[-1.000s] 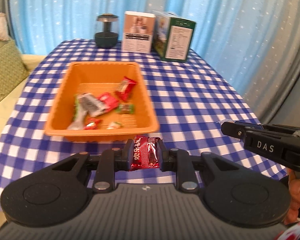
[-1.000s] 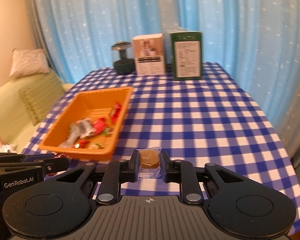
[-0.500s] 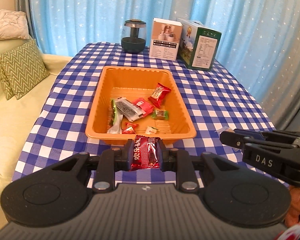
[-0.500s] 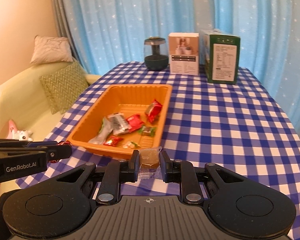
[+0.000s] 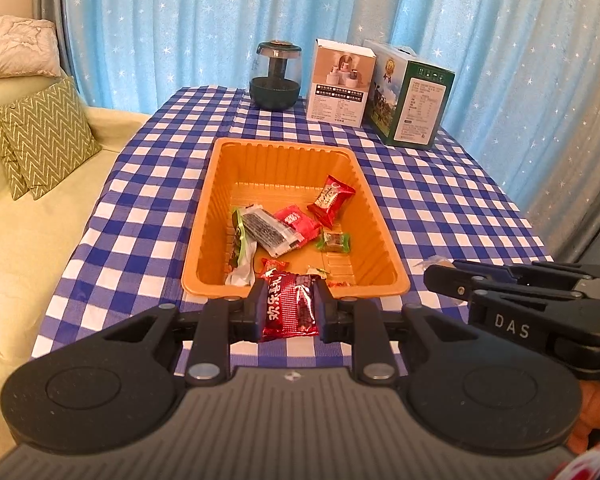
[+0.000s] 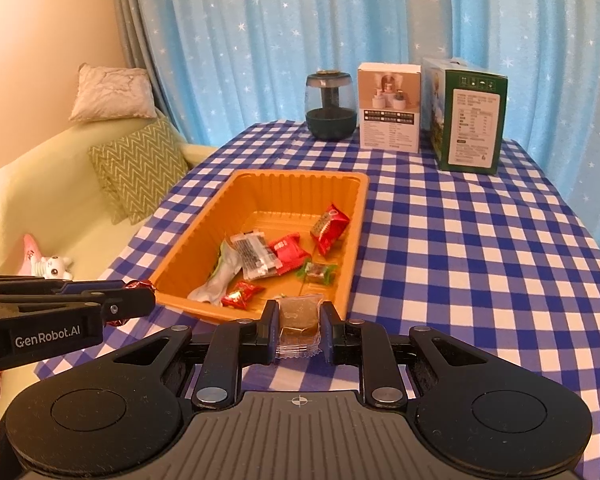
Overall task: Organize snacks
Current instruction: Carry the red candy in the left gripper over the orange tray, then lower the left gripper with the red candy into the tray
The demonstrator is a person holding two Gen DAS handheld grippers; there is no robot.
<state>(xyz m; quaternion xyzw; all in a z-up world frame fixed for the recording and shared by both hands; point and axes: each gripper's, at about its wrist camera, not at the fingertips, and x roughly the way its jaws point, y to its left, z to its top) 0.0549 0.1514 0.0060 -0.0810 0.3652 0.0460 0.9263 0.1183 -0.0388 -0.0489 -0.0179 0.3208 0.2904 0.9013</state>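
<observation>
An orange tray (image 5: 288,152) sits on the blue checked table and holds several wrapped snacks; it also shows in the right wrist view (image 6: 260,196). My left gripper (image 5: 290,308) is shut on a dark red snack packet (image 5: 290,314), held just before the tray's near rim. My right gripper (image 6: 299,324) is shut on a brown snack in a clear wrapper (image 6: 298,320), near the tray's near right corner. Each gripper shows from the side in the other's view: the right gripper (image 5: 439,276) and the left gripper (image 6: 140,296).
A dark round jar (image 5: 275,76), a white box (image 5: 339,84) and a green box (image 5: 411,96) stand at the table's far edge. A sofa with a zigzag cushion (image 5: 40,136) lies to the left. Blue curtains hang behind.
Both grippers have moved left and forward toward the tray's near rim, each still holding its snack. The tray now sits nearer the centre of both views.
</observation>
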